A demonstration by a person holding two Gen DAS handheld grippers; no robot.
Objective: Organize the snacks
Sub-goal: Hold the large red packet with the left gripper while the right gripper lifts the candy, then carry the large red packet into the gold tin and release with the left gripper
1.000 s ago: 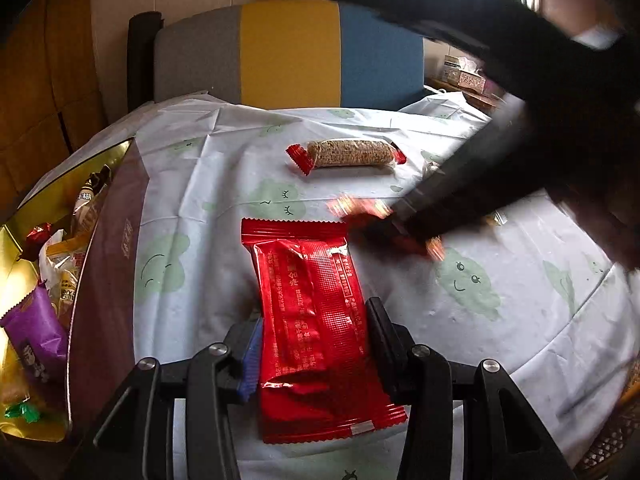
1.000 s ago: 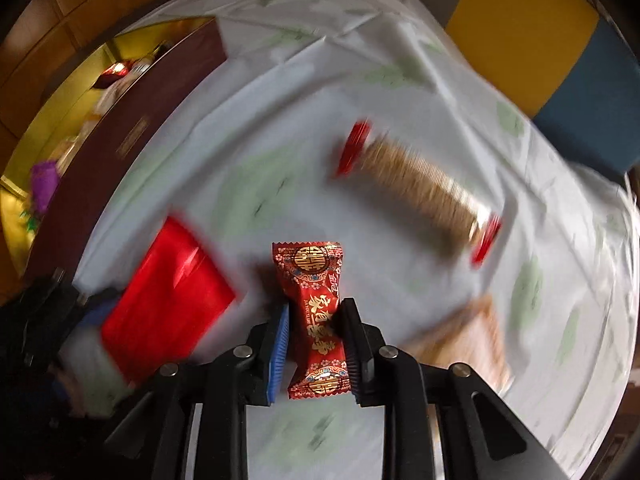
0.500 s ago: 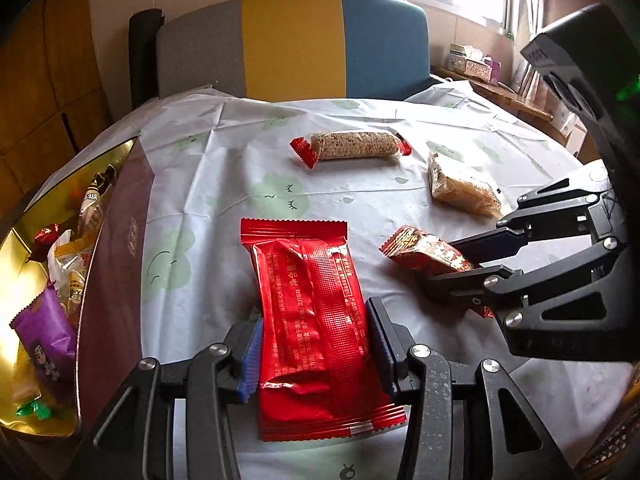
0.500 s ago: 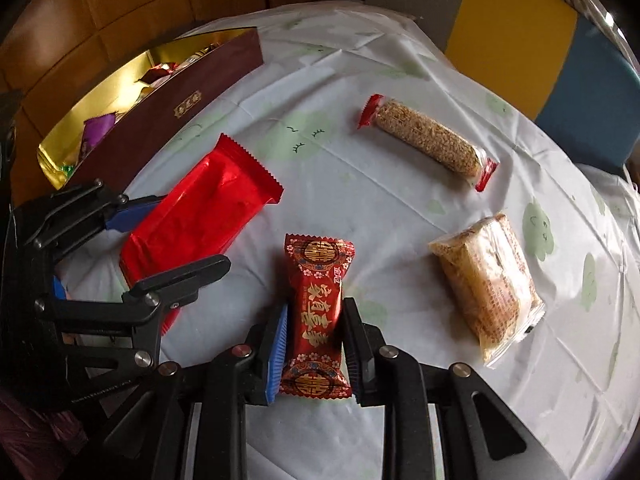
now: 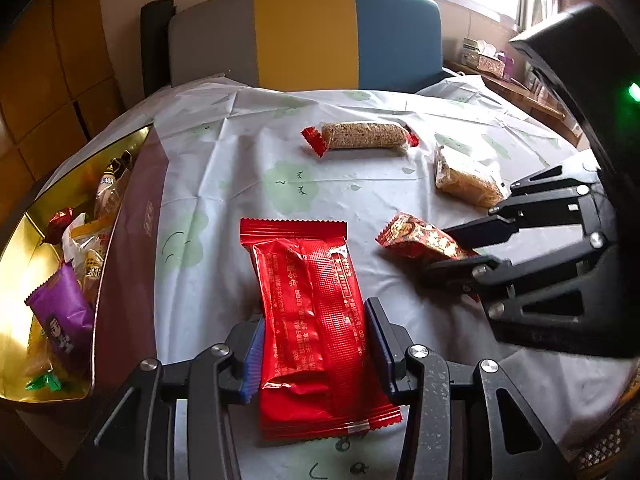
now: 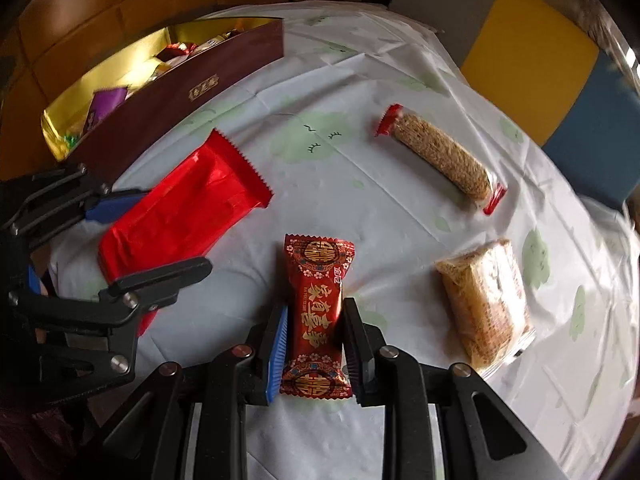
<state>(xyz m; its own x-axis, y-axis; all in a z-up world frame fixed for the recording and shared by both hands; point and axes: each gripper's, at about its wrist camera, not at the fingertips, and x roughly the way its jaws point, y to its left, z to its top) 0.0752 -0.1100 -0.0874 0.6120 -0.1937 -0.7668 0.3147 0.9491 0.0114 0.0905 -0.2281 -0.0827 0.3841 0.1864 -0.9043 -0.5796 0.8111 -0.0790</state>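
The right hand-held gripper [image 6: 314, 336] has swung across the tabletop [image 5: 224, 168], clamping a patterned candy [image 6: 316, 312]; the left hand-held gripper [image 5: 314, 354] clamps a red packet [image 5: 312, 304], box [image 5: 132, 240] at its left, chair [image 5: 308, 36] beyond.

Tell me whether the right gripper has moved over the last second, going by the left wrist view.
Yes. The right gripper, shut on the small patterned red snack, has pulled back rightward and nearer, off the grain bar toward the table's right edge.

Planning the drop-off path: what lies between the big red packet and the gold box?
Only bare tablecloth between the red packet and the box, in the right wrist view.
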